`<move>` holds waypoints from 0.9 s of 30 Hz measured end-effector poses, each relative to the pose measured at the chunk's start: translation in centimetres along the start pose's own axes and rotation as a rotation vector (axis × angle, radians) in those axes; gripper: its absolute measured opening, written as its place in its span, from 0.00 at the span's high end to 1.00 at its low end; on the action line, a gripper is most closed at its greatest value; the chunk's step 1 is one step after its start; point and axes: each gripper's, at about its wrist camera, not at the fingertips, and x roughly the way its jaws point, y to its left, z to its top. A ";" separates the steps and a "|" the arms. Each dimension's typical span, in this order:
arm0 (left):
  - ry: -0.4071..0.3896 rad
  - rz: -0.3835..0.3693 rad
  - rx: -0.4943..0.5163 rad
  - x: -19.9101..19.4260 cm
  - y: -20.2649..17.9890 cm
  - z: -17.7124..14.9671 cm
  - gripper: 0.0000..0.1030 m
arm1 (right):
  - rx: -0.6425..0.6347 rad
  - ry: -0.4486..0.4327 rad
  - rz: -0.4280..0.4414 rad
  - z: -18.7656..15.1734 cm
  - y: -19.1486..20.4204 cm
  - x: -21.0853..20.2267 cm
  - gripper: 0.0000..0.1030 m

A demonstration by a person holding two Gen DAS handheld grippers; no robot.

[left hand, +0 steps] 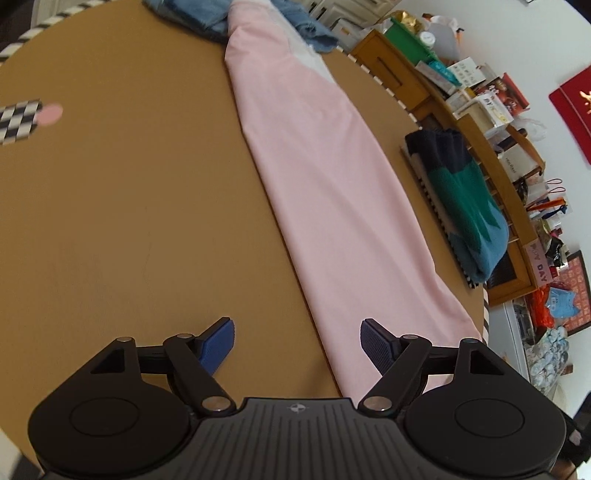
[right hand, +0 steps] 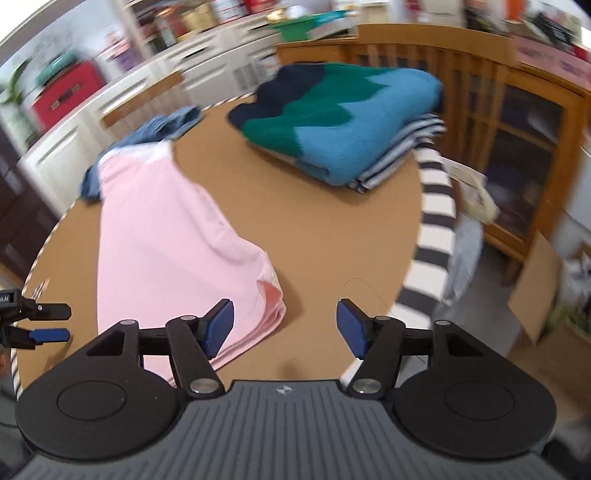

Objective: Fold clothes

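A brown round table (left hand: 129, 221) with a striped edge stands before wooden shelving (left hand: 476, 155) crowded with boxes. A pink garment (left hand: 325, 177), folded into a long band, lies across the table; denim (left hand: 207, 14) lies at its far end. A folded blue-green sweater (right hand: 332, 114) rests on striped cloth (right hand: 402, 155) near the table's right edge. Left gripper (left hand: 297, 341): jaws wide apart, nothing between them, above the band's near end. Right gripper (right hand: 284, 325): jaws likewise apart and empty, just right of the garment's near corner.
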 end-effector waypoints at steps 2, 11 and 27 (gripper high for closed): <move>-0.006 0.017 -0.027 0.1 -0.6 -0.9 0.24 | -0.038 0.023 0.063 1.3 -1.1 1.3 0.38; -0.165 0.141 -0.328 -0.3 -4.6 -7.3 0.22 | -0.199 0.168 0.370 7.7 -4.8 5.9 0.37; -0.169 0.058 -0.550 -1.7 -4.9 -13.3 0.22 | -0.180 0.446 0.501 7.2 -3.5 8.0 0.47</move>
